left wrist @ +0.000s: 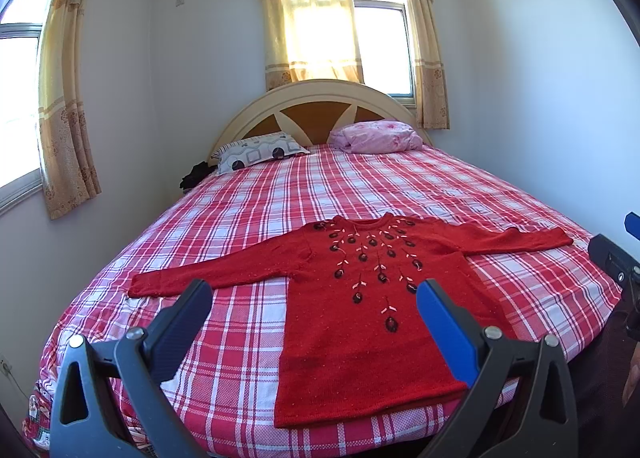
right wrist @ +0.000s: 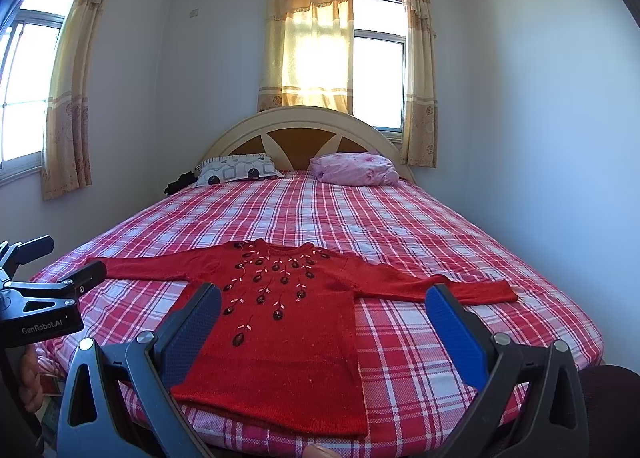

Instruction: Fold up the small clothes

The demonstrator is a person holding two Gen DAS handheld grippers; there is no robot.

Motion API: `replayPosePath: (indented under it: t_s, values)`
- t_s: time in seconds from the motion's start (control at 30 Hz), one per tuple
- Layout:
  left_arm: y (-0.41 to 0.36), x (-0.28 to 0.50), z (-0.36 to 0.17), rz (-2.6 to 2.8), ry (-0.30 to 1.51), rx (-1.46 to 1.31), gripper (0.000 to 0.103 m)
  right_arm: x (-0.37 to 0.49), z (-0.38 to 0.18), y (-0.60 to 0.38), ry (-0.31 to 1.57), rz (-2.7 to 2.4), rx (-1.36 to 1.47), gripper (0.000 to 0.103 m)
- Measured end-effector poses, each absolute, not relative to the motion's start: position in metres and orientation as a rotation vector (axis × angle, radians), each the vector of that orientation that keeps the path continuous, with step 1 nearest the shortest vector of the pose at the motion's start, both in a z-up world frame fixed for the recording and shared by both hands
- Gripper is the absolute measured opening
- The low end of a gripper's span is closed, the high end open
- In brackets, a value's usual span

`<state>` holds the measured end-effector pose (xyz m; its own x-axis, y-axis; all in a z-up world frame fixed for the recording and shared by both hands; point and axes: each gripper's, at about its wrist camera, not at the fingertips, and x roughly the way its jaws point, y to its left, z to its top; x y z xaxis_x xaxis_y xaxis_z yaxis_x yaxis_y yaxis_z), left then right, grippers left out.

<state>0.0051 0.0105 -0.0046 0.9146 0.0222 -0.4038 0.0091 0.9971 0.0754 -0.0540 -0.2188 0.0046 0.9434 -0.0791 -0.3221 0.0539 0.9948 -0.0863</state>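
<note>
We see a red knitted sweater point(left wrist: 360, 322) spread flat, front up, on the near end of a bed point(left wrist: 248, 218) covered in a red, pink and white plaid sheet. Both sleeves stretch straight out to the sides, and the hem lies close to the foot edge of the mattress. Dark beaded flowers with pale leaves fan down from the neckline across the chest.

Our left gripper point(left wrist: 314, 294) hangs above the foot of the bed with its jaws wide open and nothing between them; in its own view one finger stands in front of the sleeve on the left, the other in front of the sweater's body. Our right gripper point(right wrist: 322, 296) hovers likewise, jaws spread apart and empty, framing the sweater's lower body and the other sleeve. In the right wrist view, the left gripper shows at the left edge, with part of a hand point(right wrist: 30, 374) beneath it.

At the far end, a patterned grey pillow point(left wrist: 260, 152) and a pink pillow point(left wrist: 376, 136) rest against a curved cream headboard point(left wrist: 312, 110). Yellow curtains point(left wrist: 310, 14) hang over the bright window behind.
</note>
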Motion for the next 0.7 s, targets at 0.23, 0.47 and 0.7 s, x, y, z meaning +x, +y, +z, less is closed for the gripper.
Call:
replayPosePath:
  t_s: [0.23,0.47,0.7]
  values:
    - [0.0103,0.0044,-0.0047,0.008,0.416,0.077,0.103,-0.0520,0.0042,-0.2141,0.335,-0.069,-0.079,0.102]
    - [0.0110,0.0050,-0.0051,0.010,0.414,0.075,0.103,-0.0528,0.0038,-0.2146,0.334,-0.069,-0.079,0.102]
    - [0.0108,0.0048,-0.0052,0.009,0.414,0.076,0.103,-0.0527,0.0036,-0.2150,0.334,-0.069,-0.080,0.102]
